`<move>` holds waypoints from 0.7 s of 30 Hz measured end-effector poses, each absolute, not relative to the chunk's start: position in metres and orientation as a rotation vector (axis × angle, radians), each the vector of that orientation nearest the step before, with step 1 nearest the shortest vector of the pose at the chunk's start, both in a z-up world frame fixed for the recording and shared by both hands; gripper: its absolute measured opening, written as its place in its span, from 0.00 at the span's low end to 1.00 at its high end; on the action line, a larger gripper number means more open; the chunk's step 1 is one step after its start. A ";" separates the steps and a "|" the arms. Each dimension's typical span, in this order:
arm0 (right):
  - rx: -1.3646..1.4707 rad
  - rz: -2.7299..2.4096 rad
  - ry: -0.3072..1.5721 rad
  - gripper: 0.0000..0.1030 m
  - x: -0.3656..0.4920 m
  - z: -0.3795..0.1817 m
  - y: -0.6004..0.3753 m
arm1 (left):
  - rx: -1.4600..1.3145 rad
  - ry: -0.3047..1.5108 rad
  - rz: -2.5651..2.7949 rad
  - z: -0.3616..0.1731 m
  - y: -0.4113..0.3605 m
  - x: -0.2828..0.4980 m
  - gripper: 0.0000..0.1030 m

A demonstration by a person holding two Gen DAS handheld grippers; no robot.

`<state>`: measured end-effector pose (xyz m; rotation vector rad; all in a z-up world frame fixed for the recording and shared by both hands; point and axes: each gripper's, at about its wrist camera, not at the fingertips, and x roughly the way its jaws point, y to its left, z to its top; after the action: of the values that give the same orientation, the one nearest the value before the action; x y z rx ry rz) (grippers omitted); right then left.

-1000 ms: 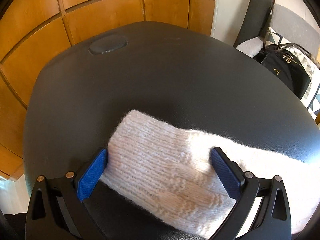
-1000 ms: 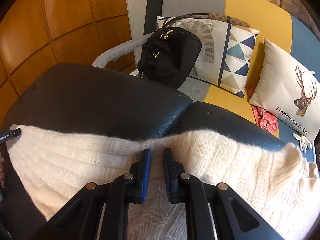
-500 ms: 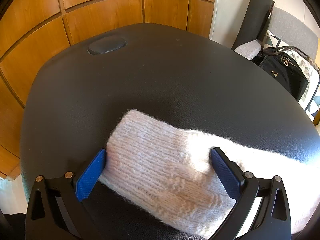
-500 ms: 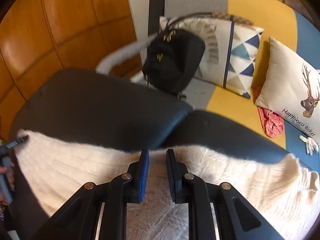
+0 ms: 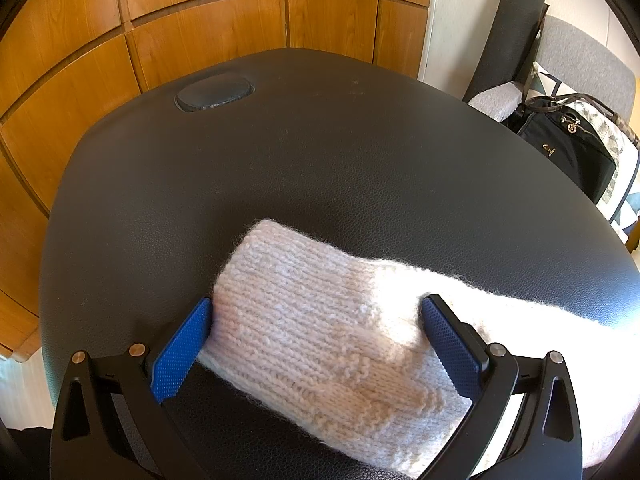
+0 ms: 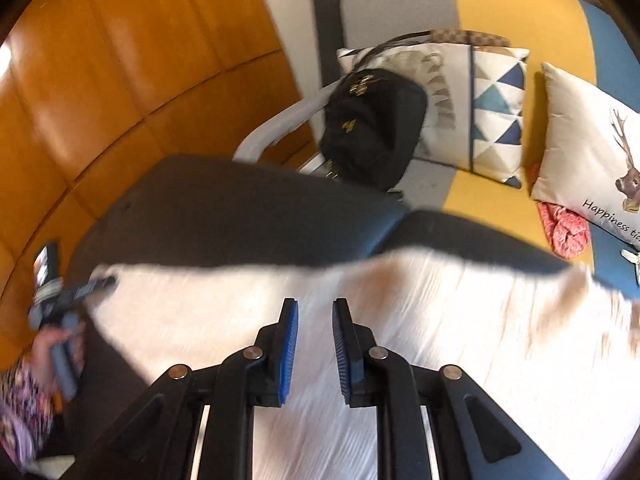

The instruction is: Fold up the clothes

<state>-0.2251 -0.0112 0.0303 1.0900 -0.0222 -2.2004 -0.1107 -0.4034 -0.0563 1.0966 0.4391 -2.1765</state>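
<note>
A white knit sweater (image 5: 320,344) lies in a long folded band on a black leather surface (image 5: 320,160). My left gripper (image 5: 316,302) stands wide open astride the sweater's left end, with a blue pad at each side of the cloth. In the blurred right wrist view the sweater (image 6: 440,320) stretches across the black surface (image 6: 240,208). My right gripper (image 6: 315,304) hovers over its middle. Its jaws are a narrow gap apart and have been opening, with no cloth pinched between them. The left gripper (image 6: 72,292) shows at the far left, held by a hand (image 6: 44,348).
Wooden wall panels (image 5: 200,20) rise behind the surface, which has an oval inset (image 5: 216,94). To the right is a sofa with a black handbag (image 6: 372,128), patterned pillows (image 6: 492,108) and a red cloth (image 6: 564,228). A seam splits the black surface (image 6: 400,216).
The right gripper's jaws have parted a little and it has drawn back and swung over the sweater, blurring its view. The left gripper and the sweater's end have stayed put.
</note>
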 end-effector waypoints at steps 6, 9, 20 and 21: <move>1.110 -2.121 0.108 0.16 -0.179 0.018 -0.038 | 1.096 0.444 -2.179 -0.056 -0.405 -0.111 1.00; 1.147 -2.109 0.170 0.16 -0.167 0.002 -0.054 | 1.095 0.442 -2.179 -0.056 -0.405 -0.111 1.00; 1.045 -2.158 -0.096 0.16 -0.157 0.023 -0.012 | 1.109 0.478 -2.199 -0.052 -0.407 -0.110 1.00; 1.051 -2.164 -0.091 0.16 -0.157 0.024 -0.009 | 1.115 0.485 -2.207 -0.050 -0.407 -0.109 1.00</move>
<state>-0.1566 -0.0087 0.0238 1.0514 -0.0914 -2.1640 -0.1089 -0.4067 -0.0499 1.1154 0.4850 -2.2071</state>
